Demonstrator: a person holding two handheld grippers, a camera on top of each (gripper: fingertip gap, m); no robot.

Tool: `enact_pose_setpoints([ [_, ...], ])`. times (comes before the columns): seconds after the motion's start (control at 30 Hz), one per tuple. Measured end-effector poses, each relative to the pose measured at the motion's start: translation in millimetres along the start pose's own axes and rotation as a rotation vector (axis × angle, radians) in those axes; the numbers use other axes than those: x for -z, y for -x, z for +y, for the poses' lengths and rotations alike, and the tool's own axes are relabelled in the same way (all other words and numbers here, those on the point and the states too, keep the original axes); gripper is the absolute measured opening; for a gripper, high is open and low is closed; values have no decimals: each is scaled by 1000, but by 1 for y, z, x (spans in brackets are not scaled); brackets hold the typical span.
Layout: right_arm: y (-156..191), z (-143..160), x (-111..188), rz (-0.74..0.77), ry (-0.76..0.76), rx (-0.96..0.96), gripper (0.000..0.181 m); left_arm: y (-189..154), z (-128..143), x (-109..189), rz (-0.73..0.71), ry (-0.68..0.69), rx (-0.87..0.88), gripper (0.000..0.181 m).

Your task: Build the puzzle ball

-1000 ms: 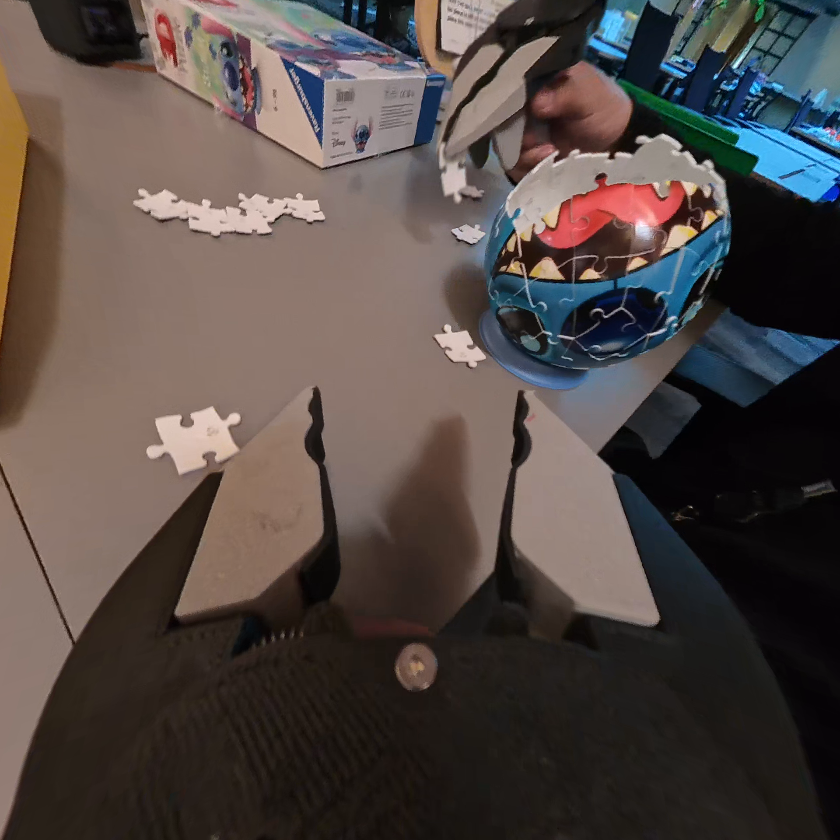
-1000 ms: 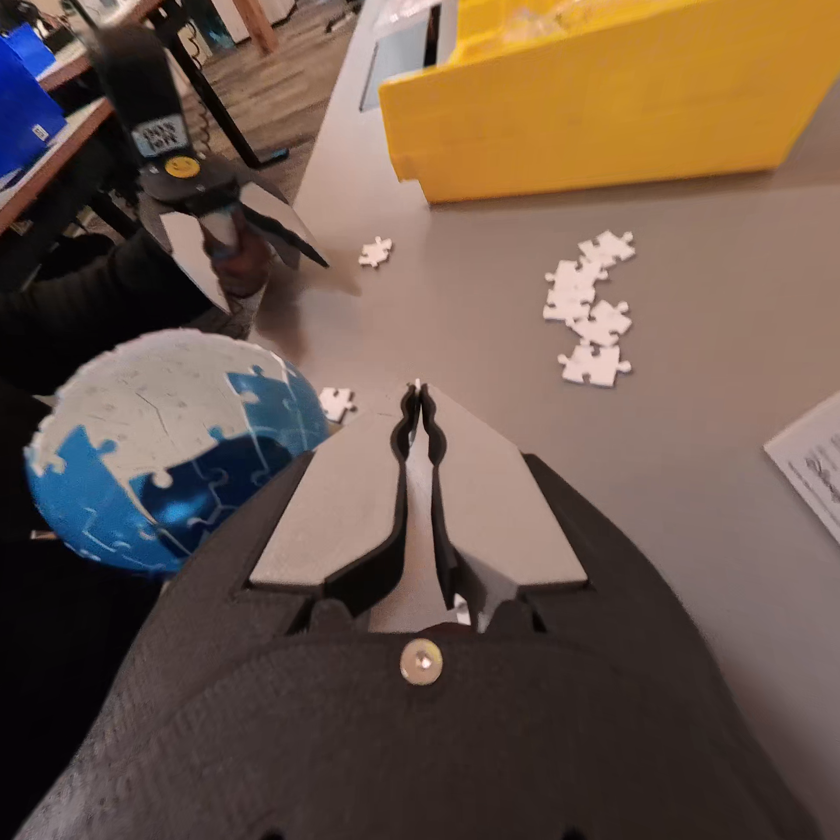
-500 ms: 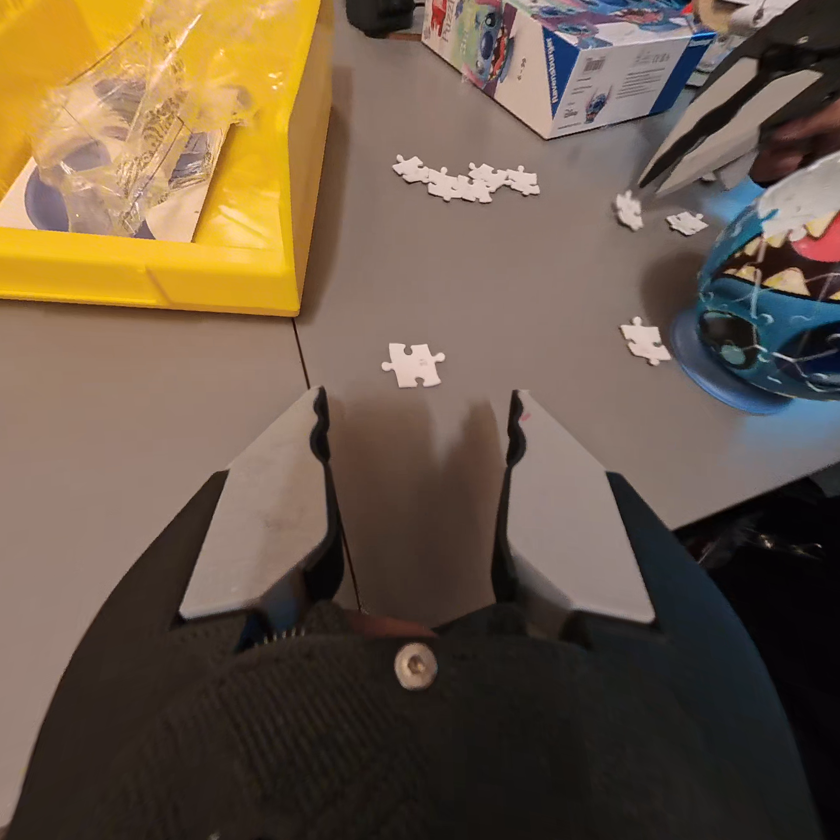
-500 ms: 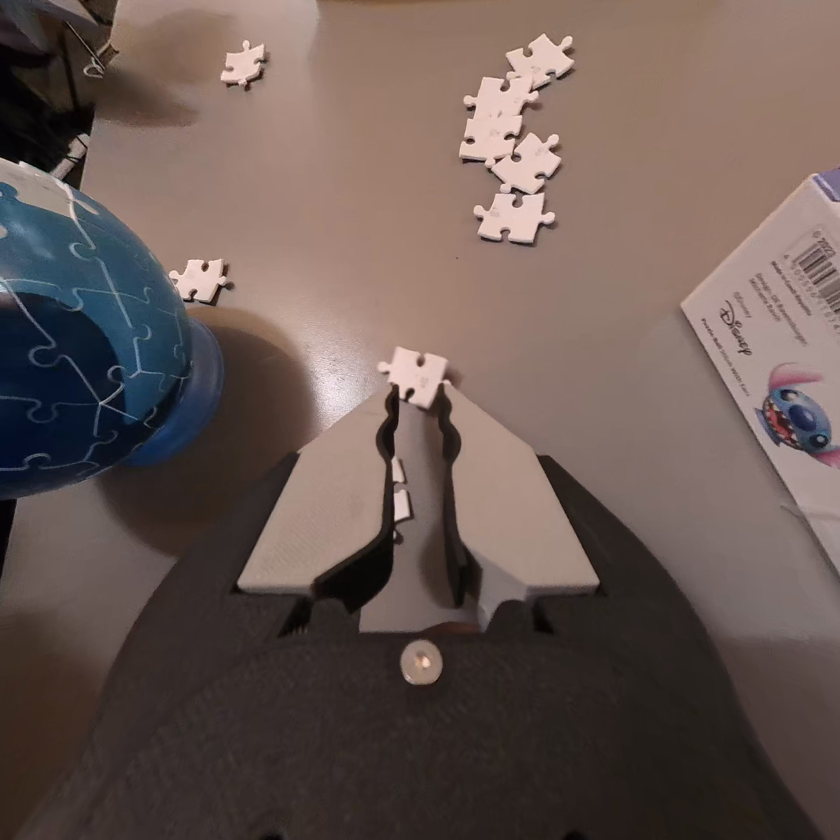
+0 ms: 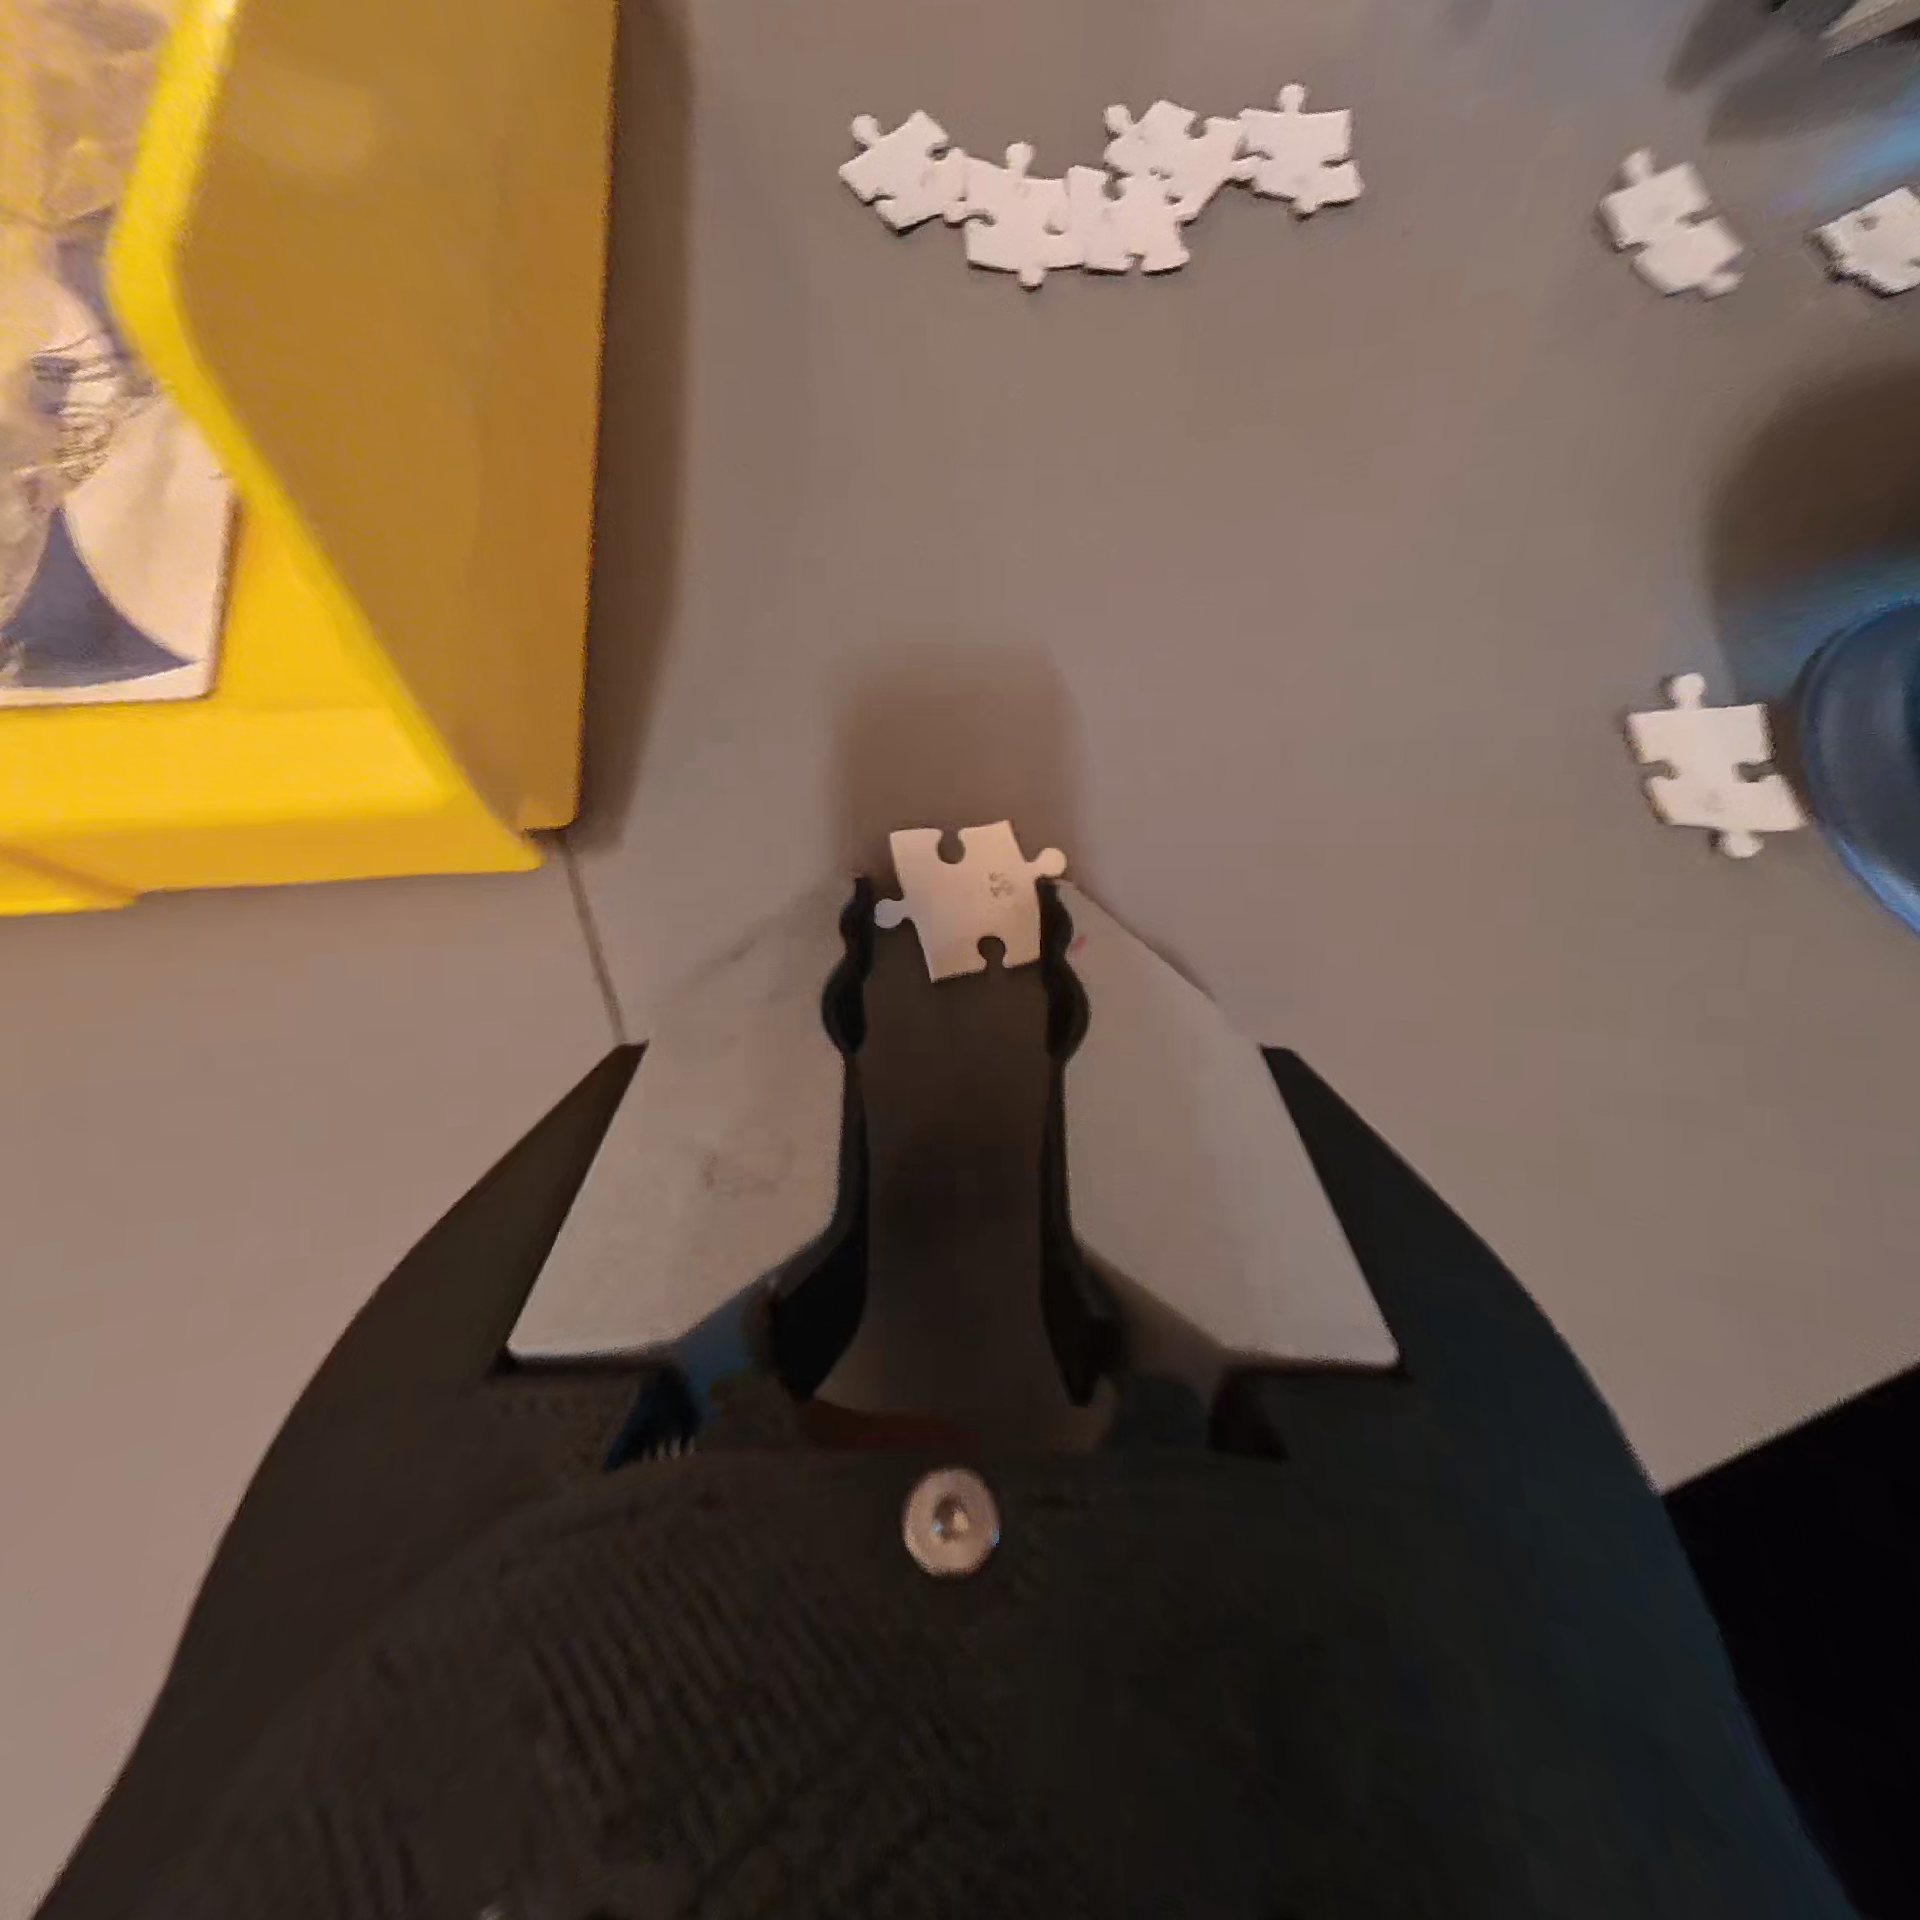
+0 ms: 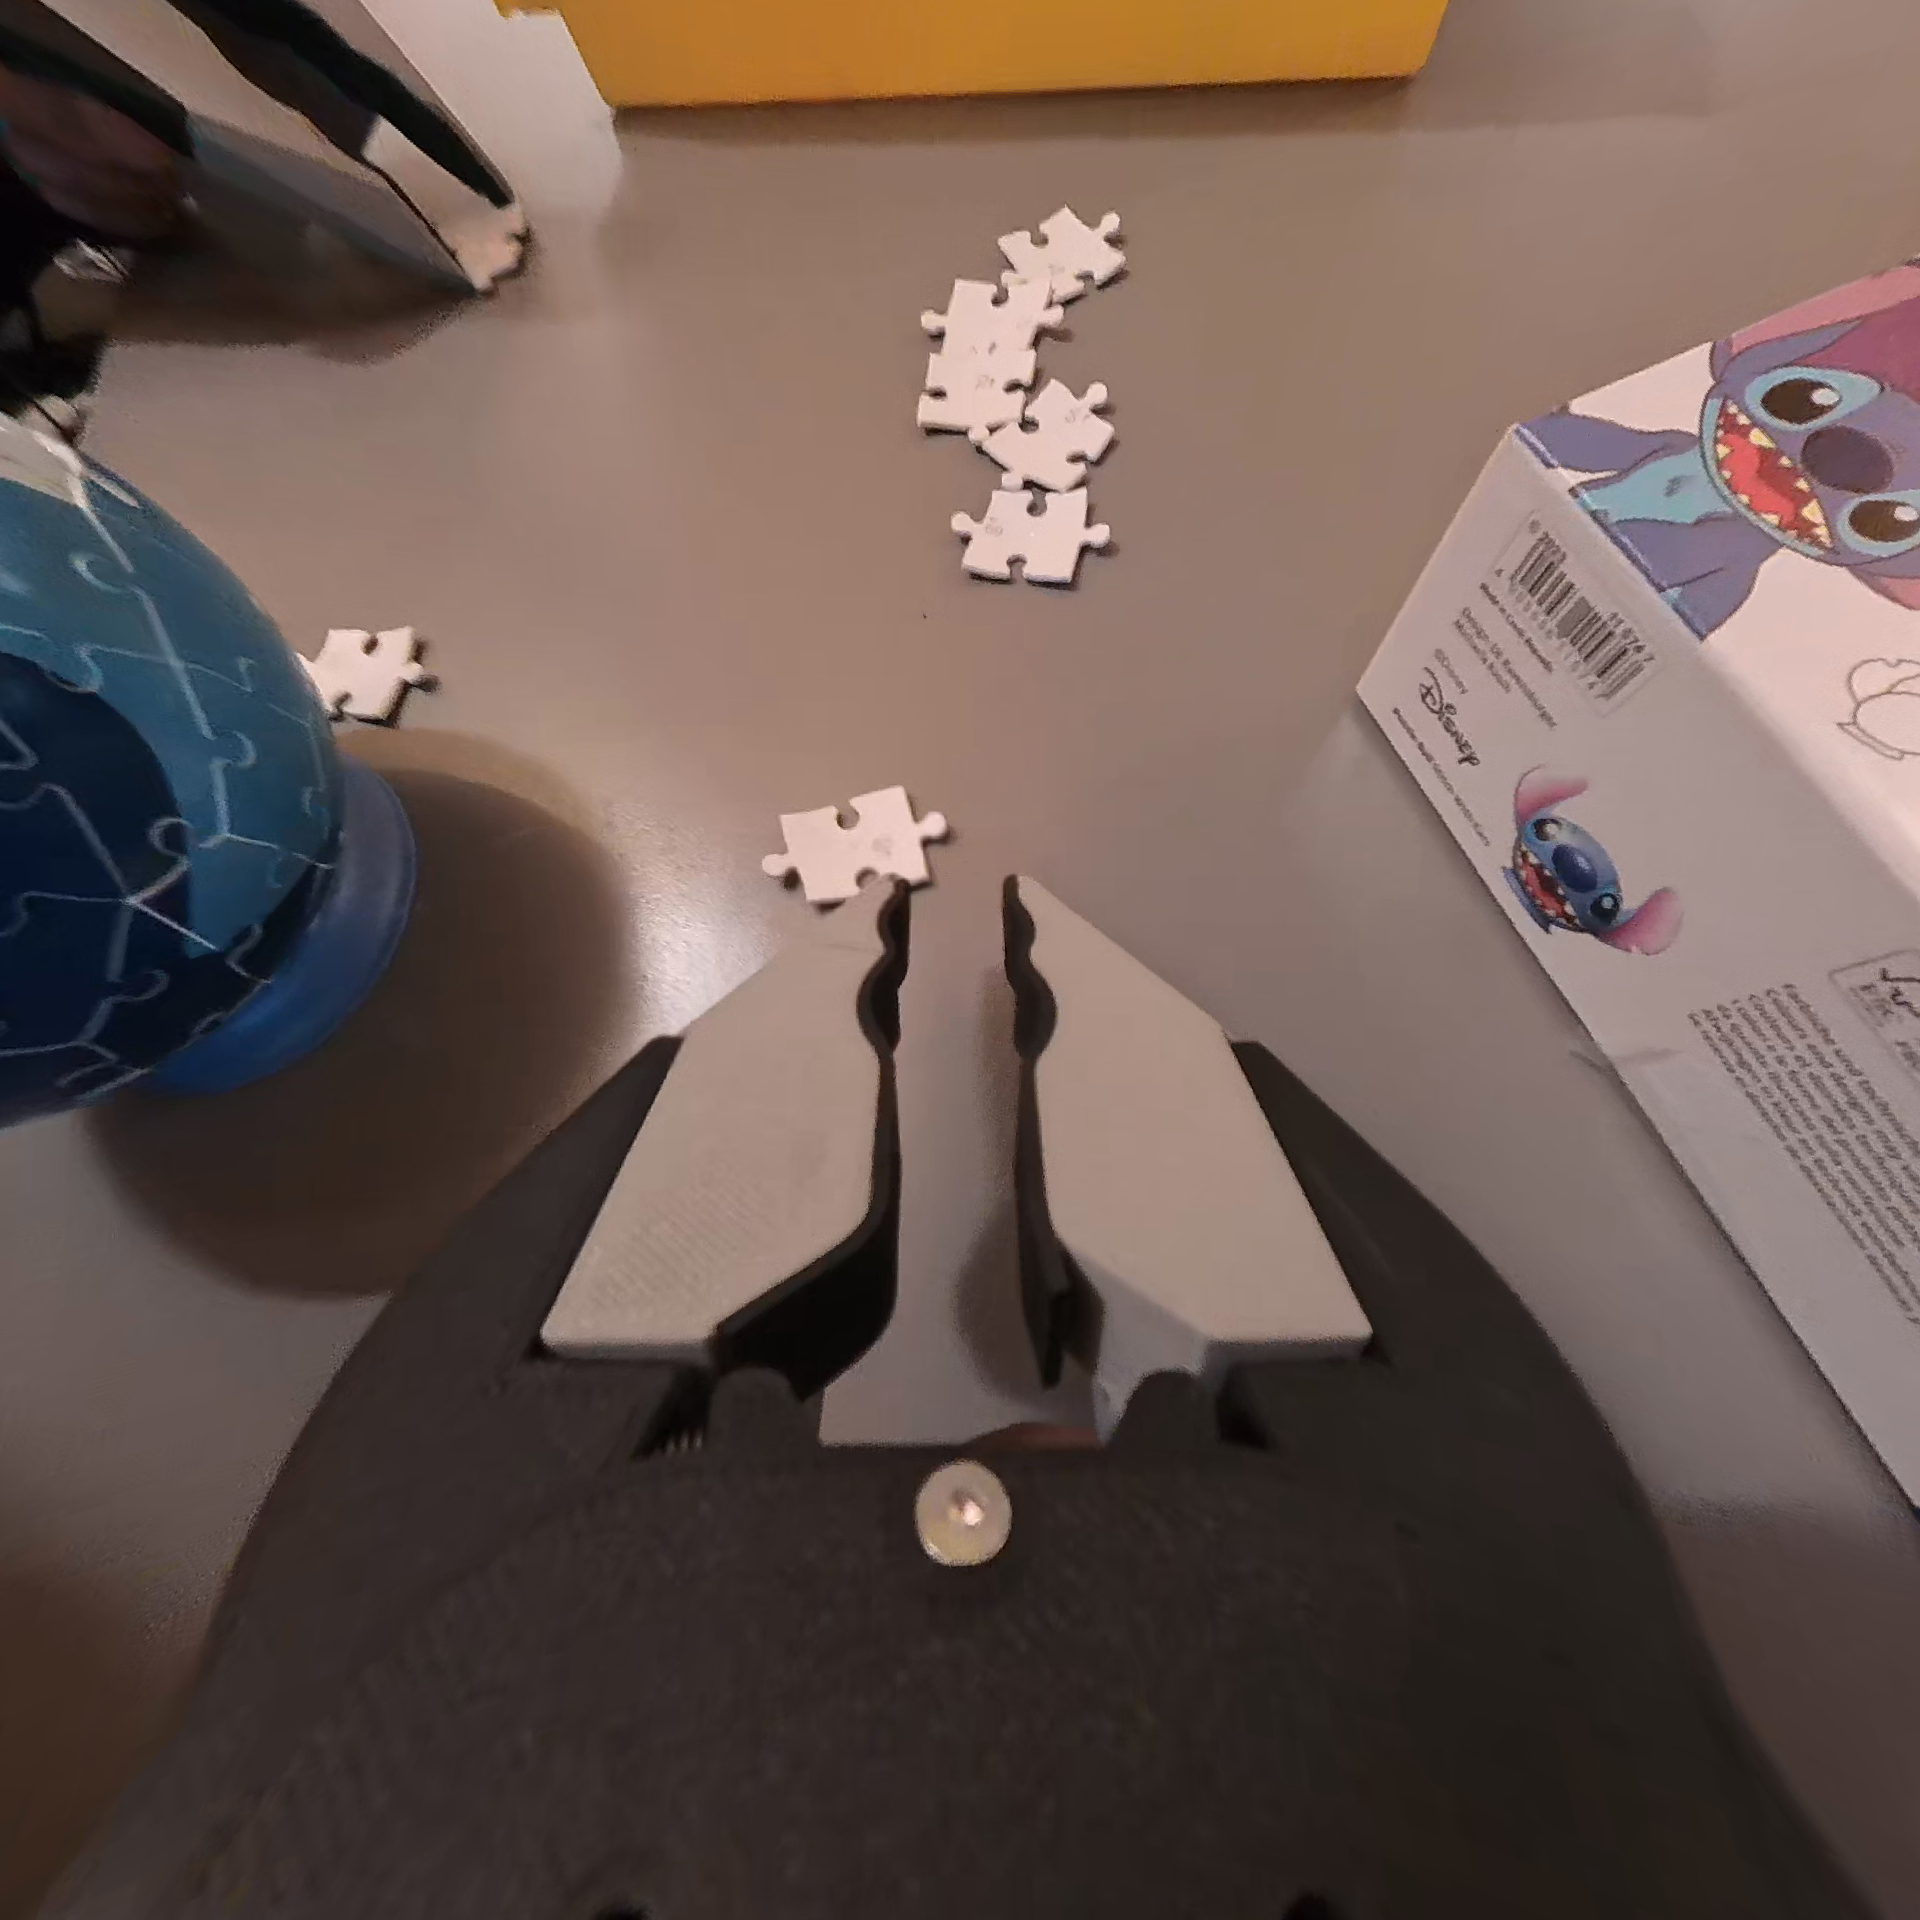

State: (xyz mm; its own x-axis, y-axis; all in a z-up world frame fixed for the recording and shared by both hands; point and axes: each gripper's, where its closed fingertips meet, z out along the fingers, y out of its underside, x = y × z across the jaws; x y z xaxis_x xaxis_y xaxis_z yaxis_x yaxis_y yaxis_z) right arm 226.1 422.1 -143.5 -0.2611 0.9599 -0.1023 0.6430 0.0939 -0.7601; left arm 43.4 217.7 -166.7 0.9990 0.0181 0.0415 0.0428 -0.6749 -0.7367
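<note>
**Left gripper closing on a loose piece**

The left gripper (image 5: 956, 904) is low over the grey table (image 5: 1299, 540), and a white piece (image 5: 971, 899) lies between its finger tips. The fingers (image 5: 1153, 1143) are spread only a little, about as wide as the piece; I cannot tell if they already pinch it or only frame it. The right gripper (image 6: 956, 899) has its fingers spread and empty, with another piece (image 6: 857, 854) on the table just beyond its left tip.

The ball (image 6: 135, 831), blue and partly built, stands on its blue base at the left of the right wrist view. A cluster of pieces (image 6: 1023, 395) lies farther off, and the box (image 6: 1662, 779) is at the right.

The step in hand seems to be picking up one piece. Next, the fingers must press on its edges, lift it flat from the table, and carry it to the ball's open rim.
</note>
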Motion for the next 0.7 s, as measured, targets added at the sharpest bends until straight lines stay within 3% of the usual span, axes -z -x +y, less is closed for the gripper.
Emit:
enact_pose_setpoints([
  [0.13,-5,3,2,58,5,48,13,-26,-12,-9,120,-16,36,30],
  [0.27,-13,-1,10,113,-79,26,13,-41,-24,-27,133,0,-37,30],
  [0.33,-17,-3,18,146,-143,13,14,-51,-30,-34,163,-1,-67,52],
  [0.4,-21,-2,27,188,-186,12,16,-48,-33,-38,129,-1,-70,56],
  [0.53,-31,10,43,321,-217,28,19,-42,-35,-32,130,-38,-3,64],
  [0.7,-21,15,58,356,-266,68,31,-43,-42,-15,194,-145,57,71],
])
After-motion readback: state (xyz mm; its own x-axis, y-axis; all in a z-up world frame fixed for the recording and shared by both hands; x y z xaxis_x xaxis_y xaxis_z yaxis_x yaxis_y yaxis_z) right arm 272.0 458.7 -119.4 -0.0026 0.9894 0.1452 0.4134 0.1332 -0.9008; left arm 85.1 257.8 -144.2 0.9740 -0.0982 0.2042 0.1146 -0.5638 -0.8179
